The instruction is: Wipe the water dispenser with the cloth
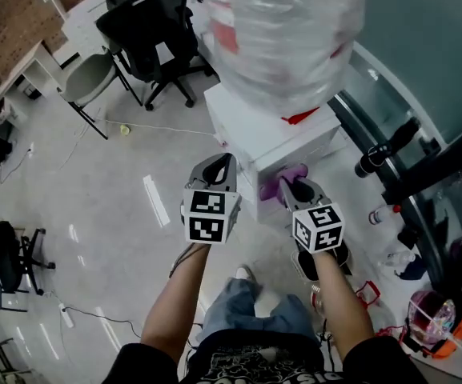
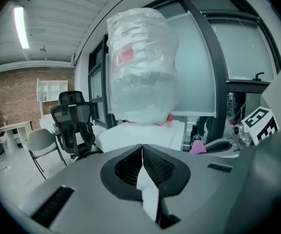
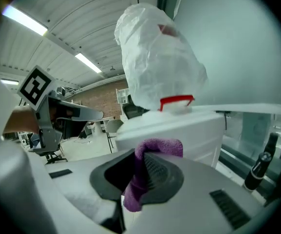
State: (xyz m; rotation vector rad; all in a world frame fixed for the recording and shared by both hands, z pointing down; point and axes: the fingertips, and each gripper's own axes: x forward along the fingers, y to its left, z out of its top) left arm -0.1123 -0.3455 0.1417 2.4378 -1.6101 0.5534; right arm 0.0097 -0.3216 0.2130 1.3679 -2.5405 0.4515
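The white water dispenser point(image 1: 275, 134) stands ahead of me, its upturned bottle wrapped in clear plastic point(image 1: 283, 34). My right gripper point(image 1: 288, 184) is shut on a purple cloth point(image 1: 277, 184), held close to the dispenser's front face. In the right gripper view the cloth point(image 3: 147, 167) hangs pinched between the jaws of the right gripper point(image 3: 142, 160), just short of the dispenser point(image 3: 179, 130). My left gripper point(image 1: 225, 163) is shut with nothing in it, beside the dispenser's left corner. The left gripper point(image 2: 142, 150) points at the dispenser top point(image 2: 140, 133).
A black office chair point(image 1: 154, 30) and a grey chair point(image 1: 90, 78) stand behind on the left. Glass partition with dark frames point(image 1: 423, 118) runs along the right. A yellow object and cable point(image 1: 125, 129) lie on the floor. Bottles and bags point(image 1: 435, 318) clutter the right floor.
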